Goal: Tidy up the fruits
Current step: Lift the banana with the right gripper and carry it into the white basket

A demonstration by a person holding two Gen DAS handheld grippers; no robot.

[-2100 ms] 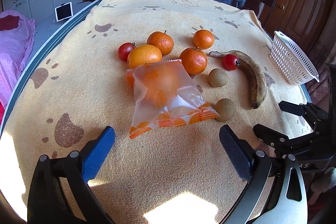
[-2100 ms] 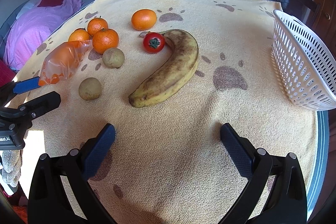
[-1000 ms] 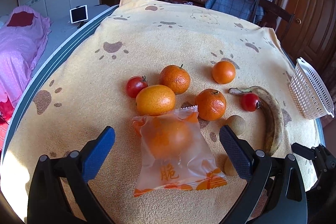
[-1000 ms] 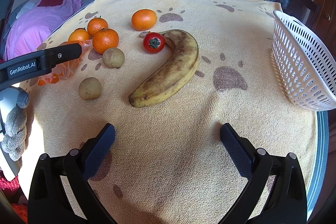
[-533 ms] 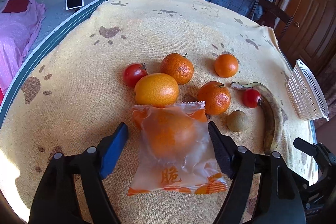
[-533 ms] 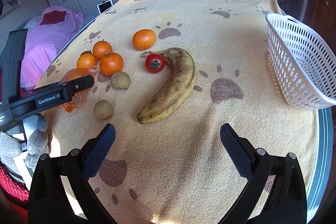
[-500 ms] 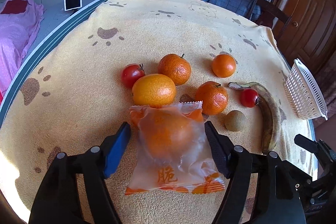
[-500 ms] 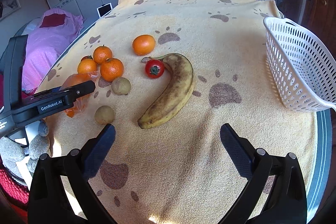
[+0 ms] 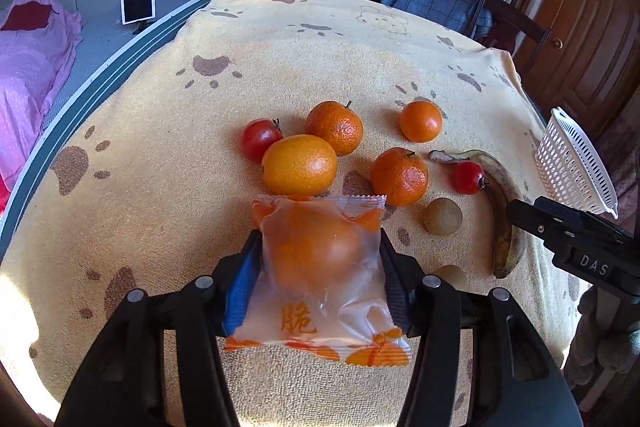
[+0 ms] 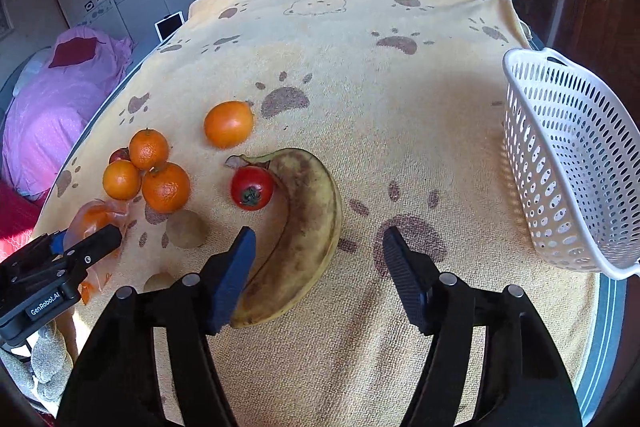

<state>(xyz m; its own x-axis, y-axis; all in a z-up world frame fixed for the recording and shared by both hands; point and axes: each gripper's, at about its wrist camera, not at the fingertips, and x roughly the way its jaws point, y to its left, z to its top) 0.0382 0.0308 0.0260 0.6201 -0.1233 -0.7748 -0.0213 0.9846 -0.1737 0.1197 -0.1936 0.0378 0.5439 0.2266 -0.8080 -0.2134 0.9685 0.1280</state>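
Left gripper: jaws closing on the bagged orange; both pads touch the bag's sides; bag rests on the cloth near the table's near edge.
Right gripper: jaws closing, about half open; the banana lies between them; the left pad is just beside or against its lower end, I cannot tell which; the right pad stands apart from it.
Loose fruit: four oranges and a tomato in a cluster beyond the bag, mid-table; second tomato touching the banana's inner curve; two small brown fruits between bag and banana.
Basket: white, at the table's right edge, tilted; well apart from the fruit.
Table: round; covered by a yellow paw-print cloth.
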